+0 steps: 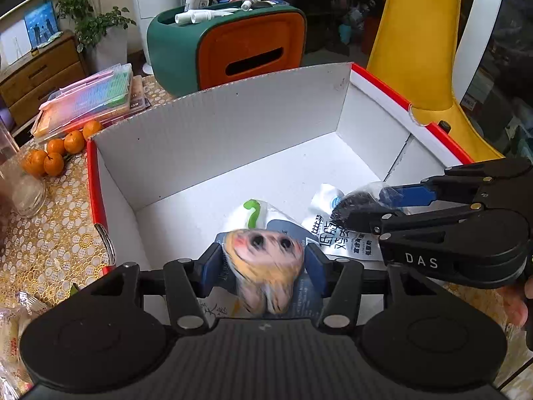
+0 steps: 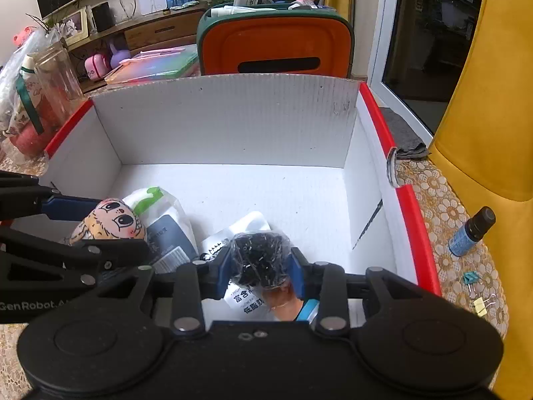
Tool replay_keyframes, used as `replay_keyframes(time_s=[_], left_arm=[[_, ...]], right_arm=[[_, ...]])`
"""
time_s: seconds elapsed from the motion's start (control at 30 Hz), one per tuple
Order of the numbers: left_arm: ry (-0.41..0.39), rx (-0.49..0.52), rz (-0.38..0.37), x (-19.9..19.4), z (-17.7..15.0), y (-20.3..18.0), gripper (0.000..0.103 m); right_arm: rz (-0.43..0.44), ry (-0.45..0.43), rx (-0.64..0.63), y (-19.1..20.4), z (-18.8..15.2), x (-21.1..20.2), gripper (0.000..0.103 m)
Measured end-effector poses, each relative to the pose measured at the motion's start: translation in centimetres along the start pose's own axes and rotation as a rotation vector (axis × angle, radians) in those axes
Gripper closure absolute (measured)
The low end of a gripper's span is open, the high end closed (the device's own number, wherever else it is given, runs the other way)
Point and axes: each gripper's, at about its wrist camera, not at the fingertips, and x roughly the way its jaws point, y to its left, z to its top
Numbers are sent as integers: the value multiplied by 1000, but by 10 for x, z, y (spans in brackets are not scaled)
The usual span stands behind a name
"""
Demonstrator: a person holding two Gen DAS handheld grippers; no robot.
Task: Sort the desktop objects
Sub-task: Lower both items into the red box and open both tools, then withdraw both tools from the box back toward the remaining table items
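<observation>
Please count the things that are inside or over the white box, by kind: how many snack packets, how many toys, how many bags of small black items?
Snack packets: 2, one with a green mark, one with black print
Face toy, in the left gripper: 1
Bag of black bits, in the right gripper: 1
Total: 4

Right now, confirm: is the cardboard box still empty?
No. The cardboard box already holds snack packets on its floor.

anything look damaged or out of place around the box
The white box has a torn, curled bit of red rim on its right edge, with a dark slit in that wall. Binder clips lie loose on the table outside.
</observation>
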Motion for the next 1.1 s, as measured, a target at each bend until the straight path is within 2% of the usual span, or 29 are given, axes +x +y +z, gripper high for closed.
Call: replay_keyframes(time_s=[0.23, 0.7, 1.1], left_arm=[[-24, -12, -15, -15, -4, -3, 42], [-90, -34, -11, -65, -16, -5, 42], [-149, -50, -2, -117, -34, -6, 42]], right_arm=[[-5, -15, -31, 3, -2, -12, 59], [22, -86, -39, 5, -6, -56, 41], [50, -150, -60, 20, -14, -102, 36]])
